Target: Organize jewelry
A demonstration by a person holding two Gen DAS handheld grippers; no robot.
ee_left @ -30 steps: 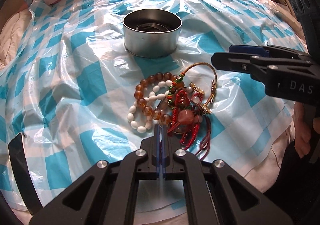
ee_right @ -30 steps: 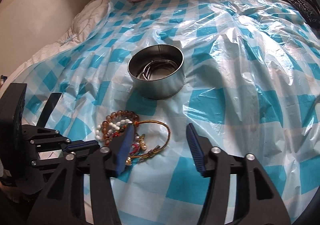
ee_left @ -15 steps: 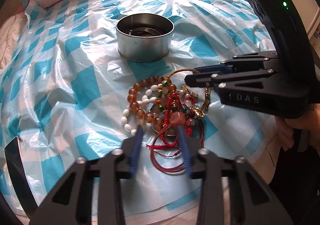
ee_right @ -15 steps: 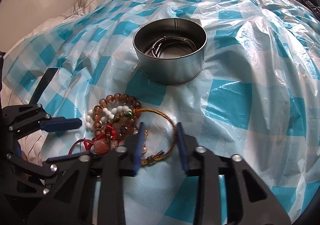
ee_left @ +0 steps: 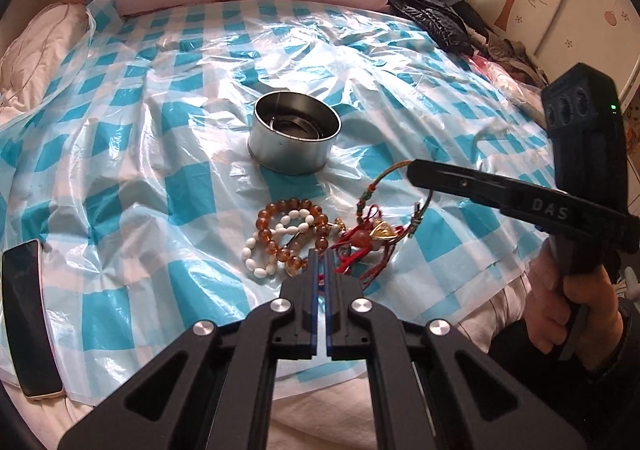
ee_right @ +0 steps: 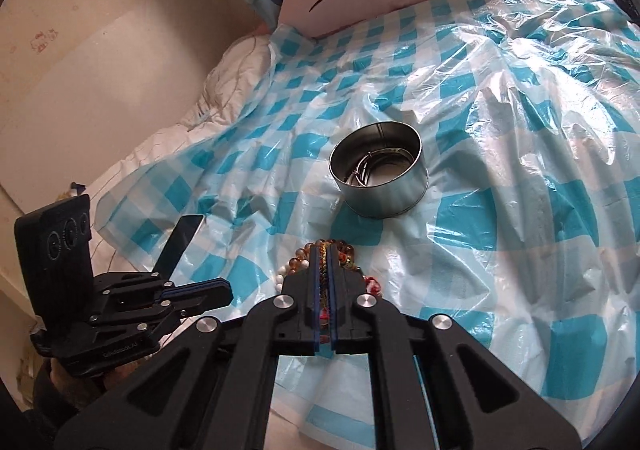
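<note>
Bed: checked blue-and-white plastic sheet (ee_left: 120, 177) over the bedding, where I'm working.
Tangle: bracelets (ee_left: 320, 238) heaped together, just in front of both grippers.
Left gripper (ee_left: 320, 262): pressed together on a red cord (ee_left: 352, 262) at the heap's near edge.
Right gripper (ee_right: 325, 258): clamped on the braided cord bracelet (ee_left: 384, 177), whose loop rises toward it.
Tin (ee_right: 378, 179): beyond the heap, nearer my right gripper, I judge; bangles already inside.
</note>
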